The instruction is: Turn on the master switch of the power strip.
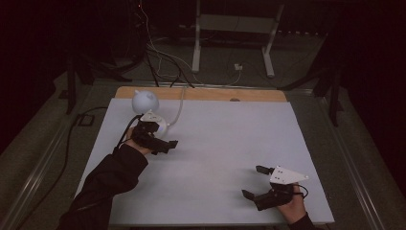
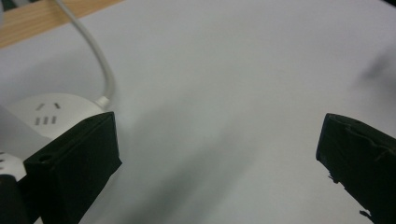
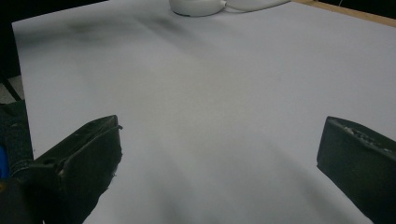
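Standing wide apart, the jaws of the left gripper (image 1: pixel 160 143) held nothing; in the left gripper view only bare white sheet (image 2: pixel 224 84) lay between them. The white power strip (image 2: pixel 51 114) sat just beside the jaw at about nine o'clock in that view, its socket slots facing up, though whether jaw and strip touched I could not tell. Its white cable (image 2: pixel 100 60) curved away toward eleven o'clock, up to the wooden table edge (image 2: pixel 42 16).

In the high view that gripper sat at about ten o'clock on the sheet, with the power strip (image 1: pixel 162 125) partly hidden behind it and a round white object (image 1: pixel 145 101) with small ear-like points just beyond, near the far edge.

The right gripper (image 1: pixel 253 182) rested at about five o'clock on the sheet, well apart from the left one. Its jaws also stood wide with nothing between them. In the right gripper view the strip (image 3: pixel 196 6) showed far off at twelve o'clock, across open sheet.

A dark sleeve (image 1: pixel 107 179) covered the left forearm.
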Demonstrator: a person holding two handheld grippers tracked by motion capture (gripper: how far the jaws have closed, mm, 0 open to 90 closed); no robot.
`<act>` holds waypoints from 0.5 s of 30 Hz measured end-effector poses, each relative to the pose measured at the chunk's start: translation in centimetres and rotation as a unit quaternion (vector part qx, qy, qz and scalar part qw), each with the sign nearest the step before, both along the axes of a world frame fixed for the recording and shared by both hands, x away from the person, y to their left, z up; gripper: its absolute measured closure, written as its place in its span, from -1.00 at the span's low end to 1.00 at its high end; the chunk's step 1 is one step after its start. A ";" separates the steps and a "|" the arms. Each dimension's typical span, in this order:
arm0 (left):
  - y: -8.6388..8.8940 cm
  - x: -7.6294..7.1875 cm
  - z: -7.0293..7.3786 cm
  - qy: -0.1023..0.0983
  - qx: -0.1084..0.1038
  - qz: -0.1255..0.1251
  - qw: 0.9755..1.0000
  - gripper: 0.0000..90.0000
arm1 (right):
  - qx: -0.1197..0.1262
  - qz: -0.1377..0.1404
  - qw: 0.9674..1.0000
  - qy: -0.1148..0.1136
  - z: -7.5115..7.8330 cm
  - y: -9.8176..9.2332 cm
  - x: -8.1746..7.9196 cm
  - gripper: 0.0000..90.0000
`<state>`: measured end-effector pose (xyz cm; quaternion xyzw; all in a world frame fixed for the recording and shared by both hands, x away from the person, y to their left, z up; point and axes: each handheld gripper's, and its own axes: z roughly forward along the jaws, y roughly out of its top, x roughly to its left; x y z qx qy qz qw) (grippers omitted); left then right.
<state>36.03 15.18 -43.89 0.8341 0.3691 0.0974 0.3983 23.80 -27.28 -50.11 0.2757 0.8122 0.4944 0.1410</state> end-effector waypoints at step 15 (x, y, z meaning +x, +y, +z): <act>1.6 -2.5 -0.4 0.003 0.001 -0.042 0.999 -1.00 | -0.002 0.001 1.000 0.000 0.0 0.1 0.0 -1.00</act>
